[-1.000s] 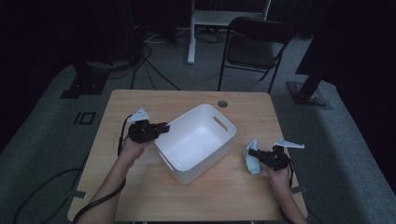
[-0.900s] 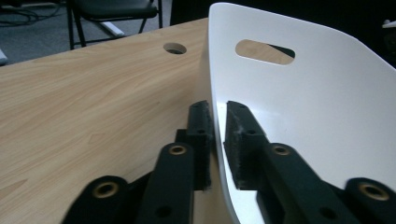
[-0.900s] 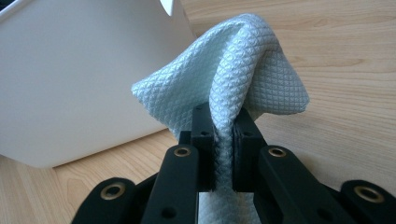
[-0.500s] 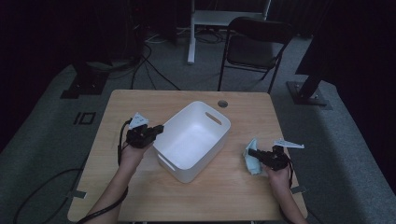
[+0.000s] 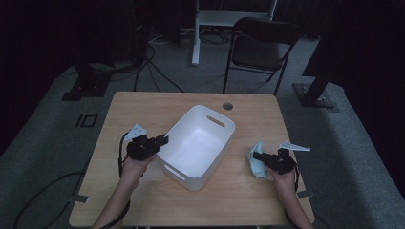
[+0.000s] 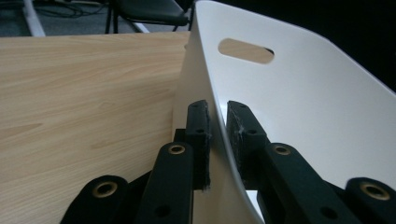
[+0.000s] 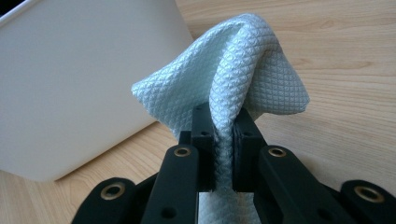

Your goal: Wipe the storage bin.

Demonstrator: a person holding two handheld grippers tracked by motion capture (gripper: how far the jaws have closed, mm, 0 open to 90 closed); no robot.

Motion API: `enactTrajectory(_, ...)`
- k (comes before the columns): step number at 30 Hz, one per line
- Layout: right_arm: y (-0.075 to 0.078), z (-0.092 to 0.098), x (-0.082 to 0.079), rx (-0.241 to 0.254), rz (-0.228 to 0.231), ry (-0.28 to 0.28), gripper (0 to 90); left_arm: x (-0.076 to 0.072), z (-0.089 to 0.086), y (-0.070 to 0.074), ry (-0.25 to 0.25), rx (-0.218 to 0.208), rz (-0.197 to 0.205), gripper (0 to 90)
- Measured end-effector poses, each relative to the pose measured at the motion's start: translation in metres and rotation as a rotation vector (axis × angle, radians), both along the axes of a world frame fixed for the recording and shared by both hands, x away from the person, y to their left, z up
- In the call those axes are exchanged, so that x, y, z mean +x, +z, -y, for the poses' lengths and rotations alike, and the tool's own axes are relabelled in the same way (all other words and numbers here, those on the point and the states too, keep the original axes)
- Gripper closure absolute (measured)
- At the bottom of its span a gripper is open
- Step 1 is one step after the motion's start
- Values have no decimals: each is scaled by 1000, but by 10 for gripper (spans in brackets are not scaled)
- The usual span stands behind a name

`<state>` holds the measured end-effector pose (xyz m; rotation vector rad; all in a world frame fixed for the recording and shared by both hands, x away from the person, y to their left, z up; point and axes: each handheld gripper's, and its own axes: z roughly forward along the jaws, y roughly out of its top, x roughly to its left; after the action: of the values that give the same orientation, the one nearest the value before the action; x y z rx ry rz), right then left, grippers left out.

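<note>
Centrally, on the wooden table (image 5: 143, 107), we see the white bin (image 5: 198, 143) lying askew, its handle slot facing the far edge. Our left gripper (image 5: 162, 140) straddles the near-left wall, one jaw outside and one inside; the jaws have just been easing slightly apart, yet the pads pinch the rim, presumably to steady the bin. Our right gripper (image 7: 223, 140) waits beside the bin's right wall, jaws pressed onto a bunched pale-blue cloth (image 7: 243, 70), likely held ready for wiping the interior.
</note>
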<state>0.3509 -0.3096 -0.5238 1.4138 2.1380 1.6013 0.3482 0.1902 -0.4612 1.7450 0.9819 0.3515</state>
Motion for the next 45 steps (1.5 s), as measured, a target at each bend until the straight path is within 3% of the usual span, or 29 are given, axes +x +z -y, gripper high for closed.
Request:
enactTrajectory(8, 6, -3, -1, 7, 5, 4, 824, -6, 8, 0, 19, 82, 68, 832)
enactTrajectory(10, 9, -5, -1, 10, 9, 9, 824, -6, 9, 0, 20, 65, 58, 837)
enactTrajectory(14, 11, -13, 0, 19, 6, 22, 824, -7, 13, 1, 33, 73, 43, 848)
enactTrajectory(17, 9, -19, 1, 40, 1, 27, 824, -9, 17, 2, 53, 115, 59, 867)
enactTrajectory(19, 7, -23, 2, 55, -3, 28, 824, -10, 18, 2, 58, 115, 57, 869)
enactTrajectory(23, 4, -27, 3, 27, -1, 36, 824, -10, 17, 1, 80, 88, 41, 870)
enactTrajectory(25, 3, -27, 2, 7, 3, 36, 824, -12, 19, 1, 94, 93, 38, 871)
enactTrajectory(34, 4, -20, 2, 13, 12, 30, 825, -22, 26, 2, 109, 117, 47, 874)
enactTrajectory(40, 10, -21, 3, 11, 29, 31, 825, -22, 25, 1, 98, 110, 50, 873)
enactTrajectory(45, 23, -23, 3, 11, 71, 33, 825, -21, 25, 1, 98, 110, 47, 873)
